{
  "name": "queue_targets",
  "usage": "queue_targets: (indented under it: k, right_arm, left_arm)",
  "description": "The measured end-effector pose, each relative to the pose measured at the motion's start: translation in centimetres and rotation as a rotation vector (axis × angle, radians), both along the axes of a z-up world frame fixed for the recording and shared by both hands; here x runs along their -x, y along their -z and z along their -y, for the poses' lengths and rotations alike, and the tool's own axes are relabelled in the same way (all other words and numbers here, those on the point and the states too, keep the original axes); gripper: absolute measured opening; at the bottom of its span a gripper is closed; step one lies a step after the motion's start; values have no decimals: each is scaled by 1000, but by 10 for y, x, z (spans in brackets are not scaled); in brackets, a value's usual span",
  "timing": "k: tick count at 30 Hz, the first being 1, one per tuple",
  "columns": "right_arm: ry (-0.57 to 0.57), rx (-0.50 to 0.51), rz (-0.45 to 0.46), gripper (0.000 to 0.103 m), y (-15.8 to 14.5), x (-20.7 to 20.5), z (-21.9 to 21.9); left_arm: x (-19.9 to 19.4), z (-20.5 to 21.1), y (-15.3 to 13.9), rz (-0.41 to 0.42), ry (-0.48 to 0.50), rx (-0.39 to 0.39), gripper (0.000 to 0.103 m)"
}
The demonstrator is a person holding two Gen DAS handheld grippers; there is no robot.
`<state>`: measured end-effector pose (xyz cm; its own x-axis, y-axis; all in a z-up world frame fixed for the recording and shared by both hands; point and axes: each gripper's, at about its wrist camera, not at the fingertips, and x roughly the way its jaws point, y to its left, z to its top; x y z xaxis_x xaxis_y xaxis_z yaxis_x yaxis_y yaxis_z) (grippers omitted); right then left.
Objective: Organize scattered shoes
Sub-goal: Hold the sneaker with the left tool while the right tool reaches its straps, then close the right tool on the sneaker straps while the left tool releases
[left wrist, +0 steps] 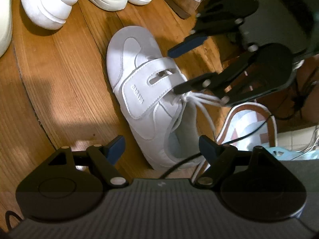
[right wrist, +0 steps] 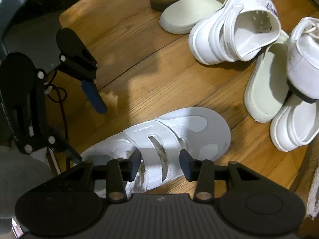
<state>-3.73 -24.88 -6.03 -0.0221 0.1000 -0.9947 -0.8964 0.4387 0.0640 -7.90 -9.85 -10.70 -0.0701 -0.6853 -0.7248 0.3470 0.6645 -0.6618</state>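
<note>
Left wrist view, sneaker: white strap sneaker (left wrist: 139, 91) lies on the wooden floor (left wrist: 65, 91), toe pointing away, heel opening nearest the camera.
Left wrist view, left gripper (left wrist: 161, 147): jaws spread wide, holding nothing; the sneaker's heel sits between and just ahead of them.
Left wrist view, right gripper (left wrist: 175, 71): comes in from the right, jaws apart, lower tip at the laces (left wrist: 199, 99), upper tip above the strap.
Left wrist view, risk: loose laces trail toward the jaws; a close here could catch lace alone and drag the shoe askew.
Left wrist view, neighbours: white chunky shoes (left wrist: 59, 2) and a tan slipper (left wrist: 179, 0) stand beyond the toe.

Right wrist view, sneaker: same shoe (right wrist: 159, 139) lies sideways across the frame, strap and laces directly ahead of the right gripper (right wrist: 160, 164), whose jaws stand open and empty.
Right wrist view, left gripper (right wrist: 87, 127): at left, jaws apart, over the heel end.
Right wrist view, other shoes: cream slides (right wrist: 191, 14) and white clogs (right wrist: 235, 33) lie jumbled at right, well apart from the sneaker.
Right wrist view, risk: both grippers crowd one shoe; the tips could collide.
</note>
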Motion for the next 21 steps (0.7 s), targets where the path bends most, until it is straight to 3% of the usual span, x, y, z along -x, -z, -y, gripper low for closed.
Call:
queue_targets:
  k: [2,9,16,21]
  right_arm:
    - [15,1,-2,66,7,-7,1]
    - [70,-12,-83,66,22,-20,6]
    - [211,-22,-138,67,26,-27,13]
    - [237,-27,-114,53,20,-18,12]
  left_arm:
    - [0,-2,-1,-1,-4,5,82]
    - [-2,-2,-1,-11,-22,12,82]
    - [-5,1,3,-24,-44,9,82]
    - [-7,0,2,-26,-60,10,82]
